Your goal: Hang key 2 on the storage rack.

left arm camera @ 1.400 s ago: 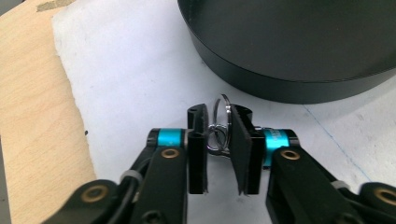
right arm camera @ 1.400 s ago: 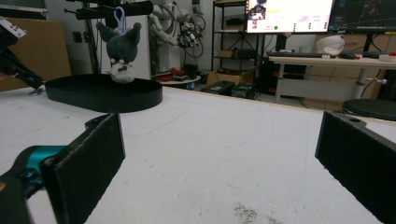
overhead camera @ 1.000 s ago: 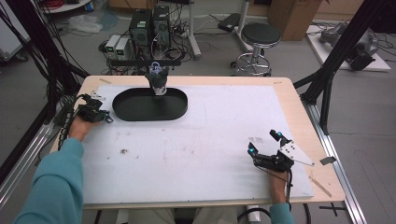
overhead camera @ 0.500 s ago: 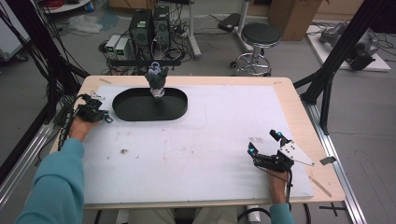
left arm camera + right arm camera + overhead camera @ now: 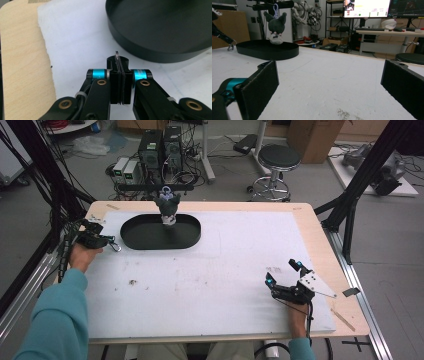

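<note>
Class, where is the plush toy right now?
In the high view the plush toy is at the far rim of the black oval tray, on the table's far left.

No text or label can be read

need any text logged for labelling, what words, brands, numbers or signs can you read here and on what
No text can be read for certain.
Two monitor screens at the back, seen in the right gripper view: they show windows and coloured lines, too small and blurred to read.
Black tray, plush toy, left gripper, right gripper: no lettering visible.
</note>
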